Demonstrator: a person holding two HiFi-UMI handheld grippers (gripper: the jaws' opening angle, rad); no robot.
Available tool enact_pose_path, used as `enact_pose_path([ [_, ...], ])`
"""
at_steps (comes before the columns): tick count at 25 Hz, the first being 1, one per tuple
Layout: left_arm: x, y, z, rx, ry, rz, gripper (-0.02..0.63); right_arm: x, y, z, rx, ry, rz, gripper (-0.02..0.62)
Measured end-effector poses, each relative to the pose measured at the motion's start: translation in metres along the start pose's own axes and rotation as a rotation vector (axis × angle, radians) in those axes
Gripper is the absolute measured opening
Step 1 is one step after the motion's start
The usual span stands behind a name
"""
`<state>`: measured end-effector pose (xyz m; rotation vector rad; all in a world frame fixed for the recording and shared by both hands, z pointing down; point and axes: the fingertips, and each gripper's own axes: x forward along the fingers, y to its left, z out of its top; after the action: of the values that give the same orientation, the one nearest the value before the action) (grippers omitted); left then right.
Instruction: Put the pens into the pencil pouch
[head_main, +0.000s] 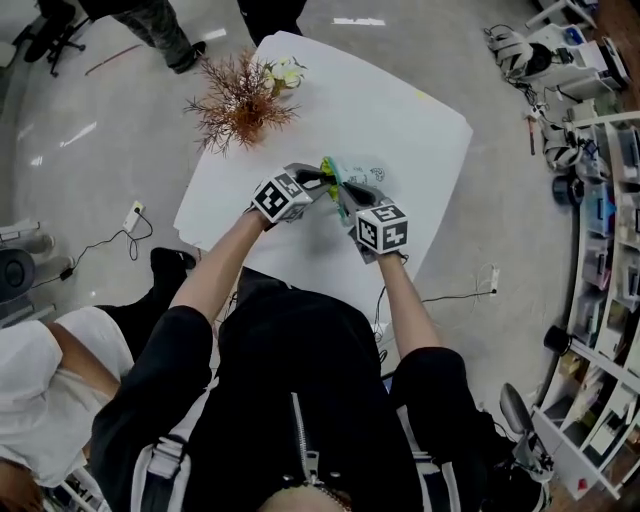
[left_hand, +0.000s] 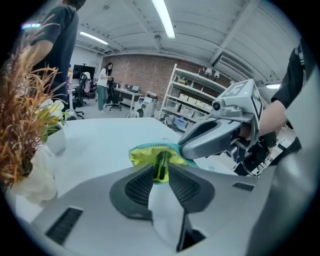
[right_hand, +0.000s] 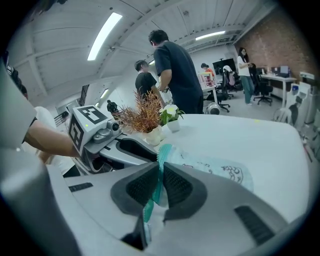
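A pale pencil pouch (head_main: 364, 176) with a teal zip edge lies in the middle of the white table (head_main: 410, 120). Its mouth (left_hand: 150, 154) gapes and shows a yellow lining. A green pen (left_hand: 160, 167) pokes into that mouth, its rear end between the tips of my left gripper (left_hand: 161, 176). The jaws stand slightly apart around it, open. My right gripper (right_hand: 159, 186) is shut on the pouch's teal edge (right_hand: 162, 155) and holds the mouth up. In the head view the left gripper (head_main: 322, 180) and the right gripper (head_main: 342, 190) meet at the pouch, and the pen (head_main: 327, 170) shows as a green streak.
A dried brown plant with pale flowers (head_main: 240, 100) stands at the table's far left, close to my left gripper. People stand beyond the table (right_hand: 172, 75). Shelves (head_main: 610, 220) line the right side. A person in white (head_main: 50, 390) is at my left. Cables (head_main: 120, 235) lie on the floor.
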<state>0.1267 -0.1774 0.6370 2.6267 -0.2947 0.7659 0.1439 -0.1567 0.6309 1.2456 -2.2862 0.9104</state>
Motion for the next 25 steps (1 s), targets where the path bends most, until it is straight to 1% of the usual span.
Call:
enact_pose_path([
  [3,-0.02,0.005,-0.004,-0.022,-0.005,0.033,0.092,0.003,0.0,0.001,0.016,0.004,-0.001,0.04],
  [9,-0.067,0.022,-0.019,-0.121,-0.077,0.158,0.092,0.015,-0.004,-0.019,0.039,0.054,-0.009,0.043],
  [14,-0.105,0.024,-0.033,-0.168,-0.119,0.247,0.091,0.028,-0.009,-0.039,0.075,0.101,-0.014,0.048],
  [15,-0.112,0.024,-0.035,-0.176,-0.127,0.259,0.091,0.031,-0.008,-0.042,0.084,0.111,-0.011,0.059],
  [17,-0.124,0.022,-0.037,-0.183,-0.143,0.278,0.091,0.035,-0.007,-0.046,0.098,0.125,-0.013,0.078],
  [19,-0.135,0.02,-0.037,-0.181,-0.159,0.29,0.091,0.033,-0.005,-0.042,0.105,0.126,-0.032,0.121],
  [20,-0.139,0.018,-0.036,-0.177,-0.166,0.293,0.086,0.031,-0.004,-0.039,0.107,0.121,-0.041,0.129],
  [23,-0.151,0.015,-0.033,-0.158,-0.189,0.297,0.062,0.028,0.0,-0.036,0.112,0.098,-0.056,0.127],
  [25,-0.157,0.015,-0.028,-0.144,-0.206,0.298,0.051,0.022,0.001,-0.027,0.108,0.072,-0.077,0.112],
])
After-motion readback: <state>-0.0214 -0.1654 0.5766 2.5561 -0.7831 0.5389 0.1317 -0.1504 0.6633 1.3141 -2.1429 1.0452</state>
